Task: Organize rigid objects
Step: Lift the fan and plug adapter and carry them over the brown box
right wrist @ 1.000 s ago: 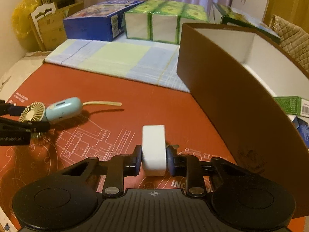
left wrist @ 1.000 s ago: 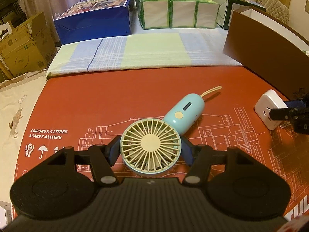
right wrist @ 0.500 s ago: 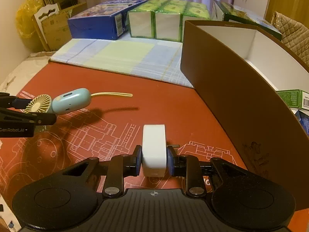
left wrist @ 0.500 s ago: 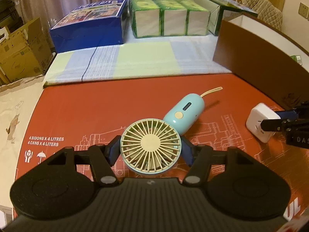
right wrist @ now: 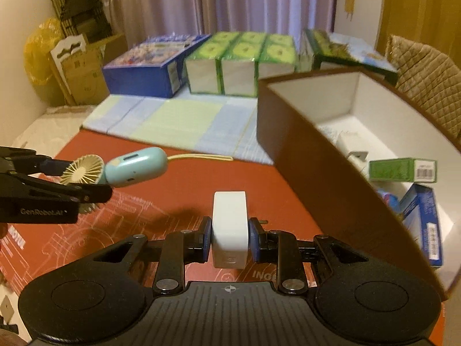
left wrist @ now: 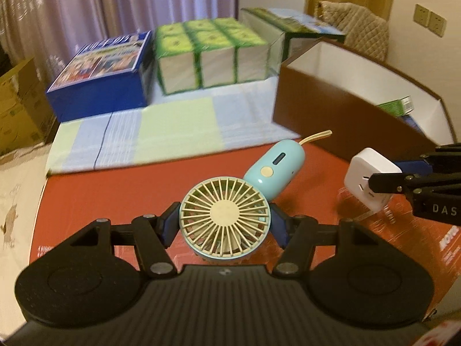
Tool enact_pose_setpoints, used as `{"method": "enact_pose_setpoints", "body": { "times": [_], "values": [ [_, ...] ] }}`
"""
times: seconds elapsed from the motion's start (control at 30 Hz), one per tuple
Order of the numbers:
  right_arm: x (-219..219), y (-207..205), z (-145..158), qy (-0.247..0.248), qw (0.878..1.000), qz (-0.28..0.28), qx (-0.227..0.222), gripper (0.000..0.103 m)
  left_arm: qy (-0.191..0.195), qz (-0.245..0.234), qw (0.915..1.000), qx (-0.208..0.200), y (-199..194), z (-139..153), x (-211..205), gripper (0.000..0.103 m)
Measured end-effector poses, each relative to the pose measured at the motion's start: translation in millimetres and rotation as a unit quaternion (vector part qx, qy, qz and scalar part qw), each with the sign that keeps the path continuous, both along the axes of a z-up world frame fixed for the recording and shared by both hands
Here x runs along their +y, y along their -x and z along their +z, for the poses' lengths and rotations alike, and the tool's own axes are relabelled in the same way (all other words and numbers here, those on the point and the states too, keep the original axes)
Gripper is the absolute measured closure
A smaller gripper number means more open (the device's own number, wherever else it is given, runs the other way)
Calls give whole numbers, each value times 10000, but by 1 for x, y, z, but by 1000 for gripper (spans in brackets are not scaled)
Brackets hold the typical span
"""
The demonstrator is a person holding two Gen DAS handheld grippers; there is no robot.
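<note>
Left gripper jaws clamped on handheld fan | right gripper jaws clamped on white adapter | brown box at 2 o'clock

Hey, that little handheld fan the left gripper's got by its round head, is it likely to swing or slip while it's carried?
The fan looks like stiff plastic. Held by the left gripper only at its round head, with the handle sticking out unsupported, it might pivot. The thin grille ribs could flex if squeezed harder. Its strap looks floppy and may dangle.

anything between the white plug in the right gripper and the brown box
Nothing. In the right wrist view, only bare red mat lies between the white plug, clamped in the right gripper, and the brown box wall.
</note>
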State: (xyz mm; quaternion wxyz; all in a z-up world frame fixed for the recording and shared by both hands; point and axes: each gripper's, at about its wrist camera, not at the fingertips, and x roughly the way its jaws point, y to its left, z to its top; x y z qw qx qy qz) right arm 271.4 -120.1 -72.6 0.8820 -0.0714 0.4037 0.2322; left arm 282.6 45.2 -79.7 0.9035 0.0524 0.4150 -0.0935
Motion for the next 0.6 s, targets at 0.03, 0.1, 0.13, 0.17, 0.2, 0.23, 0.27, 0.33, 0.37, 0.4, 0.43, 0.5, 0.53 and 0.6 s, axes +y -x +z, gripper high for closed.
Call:
{"method": "enact_pose_setpoints", "body": {
  "times": [0.03, 0.1, 0.13, 0.17, 0.2, 0.23, 0.27, 0.33, 0.37, 0.4, 0.43, 0.5, 0.53, 0.6],
  "values": [
    [-2, 0, 5, -12, 10000, -46, -36, 80, 10, -50, 10000, -21, -1, 3, -4, 43],
    [-8, -1, 14, -53, 9998, -138, -110, 80, 15, -176, 9998, -74, -5, 10, -13, 43],
    [-12, -1, 19, -78, 9997, -189, -159, 80, 17, -238, 9997, -108, -8, 14, -18, 43],
    [-16, -2, 24, -100, 9994, -239, -207, 80, 18, -286, 9995, -138, -10, 17, -23, 43],
    [-20, -3, 28, -121, 9992, -300, -253, 80, 20, -347, 9992, -177, -13, 20, -28, 43],
    [-25, -3, 33, -137, 9988, -359, -293, 80, 22, -406, 9989, -221, -17, 23, -34, 43],
    [-29, -5, 37, -146, 9985, -419, -333, 80, 21, -450, 9987, -254, -19, 26, -39, 43],
    [-38, -8, 44, -159, 9976, -535, -399, 80, 19, -562, 9979, -310, -27, 31, -51, 43],
    [-43, -10, 47, -160, 9972, -597, -426, 80, 24, -612, 9976, -334, -31, 33, -57, 43],
    [-48, -13, 50, -159, 9966, -665, -454, 80, 34, -671, 9971, -356, -35, 35, -64, 43],
    [-53, -14, 52, -168, 9961, -715, -479, 80, 46, -735, 9966, -377, -39, 37, -71, 43],
    [-63, -19, 57, -179, 9951, -818, -525, 80, 66, -844, 9955, -415, -46, 40, -85, 43],
    [-68, -21, 59, -180, 9946, -862, -553, 80, 71, -891, 9951, -428, -50, 42, -92, 43],
    [-77, -27, 63, -183, 9936, -941, -604, 80, 97, -978, 9942, -443, -58, 44, -106, 43]
  ]
}}
